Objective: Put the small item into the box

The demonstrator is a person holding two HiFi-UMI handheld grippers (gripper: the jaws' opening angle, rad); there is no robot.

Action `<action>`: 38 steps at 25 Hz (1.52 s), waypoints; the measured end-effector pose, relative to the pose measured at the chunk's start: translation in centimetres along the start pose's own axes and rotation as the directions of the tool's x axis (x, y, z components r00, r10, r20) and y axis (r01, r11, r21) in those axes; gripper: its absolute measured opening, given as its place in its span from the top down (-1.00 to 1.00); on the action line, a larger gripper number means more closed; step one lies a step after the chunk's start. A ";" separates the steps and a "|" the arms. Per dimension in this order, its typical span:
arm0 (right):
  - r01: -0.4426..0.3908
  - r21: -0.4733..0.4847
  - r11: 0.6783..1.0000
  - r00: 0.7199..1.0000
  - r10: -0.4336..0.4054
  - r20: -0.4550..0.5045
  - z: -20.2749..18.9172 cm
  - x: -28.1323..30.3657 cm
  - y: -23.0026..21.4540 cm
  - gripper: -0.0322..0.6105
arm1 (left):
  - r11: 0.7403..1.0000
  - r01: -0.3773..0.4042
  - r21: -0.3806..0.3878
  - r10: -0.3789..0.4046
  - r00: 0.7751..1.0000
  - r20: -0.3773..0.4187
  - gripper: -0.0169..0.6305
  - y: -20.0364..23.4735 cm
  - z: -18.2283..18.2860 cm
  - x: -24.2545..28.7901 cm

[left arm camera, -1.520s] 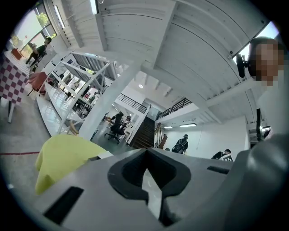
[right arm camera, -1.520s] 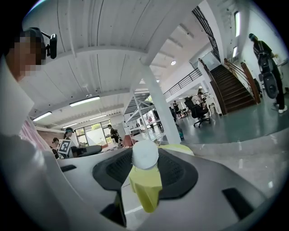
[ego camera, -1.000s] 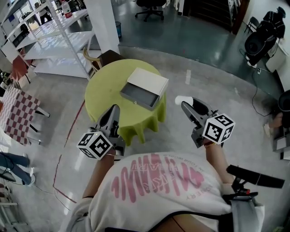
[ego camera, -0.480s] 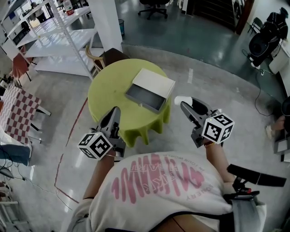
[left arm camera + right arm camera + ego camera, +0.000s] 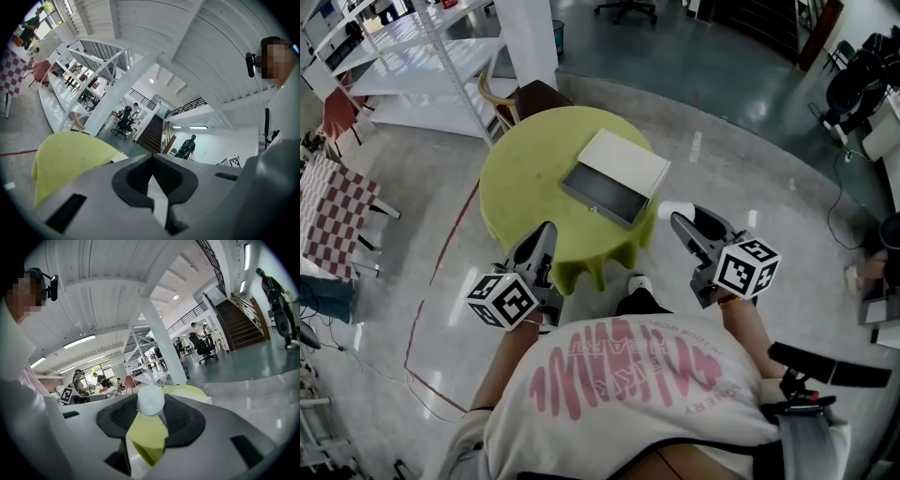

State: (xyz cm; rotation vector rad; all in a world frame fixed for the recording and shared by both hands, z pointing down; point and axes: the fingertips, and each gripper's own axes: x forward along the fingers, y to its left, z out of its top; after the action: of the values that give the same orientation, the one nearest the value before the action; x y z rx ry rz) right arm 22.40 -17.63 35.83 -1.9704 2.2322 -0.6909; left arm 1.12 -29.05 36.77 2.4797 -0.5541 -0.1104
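A round table under a yellow-green cloth carries an open box with a grey inside and a white lid. My right gripper hangs off the table's right edge, shut on a small white round item. In the right gripper view the white item sits between the tips of that gripper, with the cloth beyond. My left gripper is at the table's near edge, shut and holding nothing. The left gripper view shows its jaws together, and the cloth ahead to the left.
White shelving and a wooden chair stand behind the table. A table with a checked cloth is at the far left. A red line runs over the floor. The person's shoe shows below the table.
The table and box have come nearer and now sit lower in the head view. A shoe has come into sight. Both grippers keep their places in the picture, the right still shut on the white item.
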 end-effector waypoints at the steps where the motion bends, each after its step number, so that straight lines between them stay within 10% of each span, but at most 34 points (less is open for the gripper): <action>1: -0.007 0.009 1.000 1.000 0.007 -0.003 -0.2 0.3 -0.3 0.37 | 1.000 -0.004 0.007 0.004 1.000 0.004 0.92 0.0 -0.2 0.1; 29: -0.340 -0.052 0.939 0.896 0.306 -0.323 1.3 19.6 -5.3 0.37 | 0.940 -0.330 -0.090 0.340 0.930 0.142 0.92 7.1 2.3 5.9; 38: -0.345 -0.110 0.932 0.831 0.249 -0.497 -3.5 22.6 -7.4 0.37 | 0.870 -0.465 -0.165 0.488 0.860 0.149 0.93 9.4 0.5 2.6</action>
State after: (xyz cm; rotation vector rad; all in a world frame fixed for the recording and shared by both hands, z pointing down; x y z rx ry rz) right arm 24.20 -38.89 47.02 -1.5788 2.9163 -1.0385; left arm -0.05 -37.34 41.78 2.1506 -1.1921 -0.1748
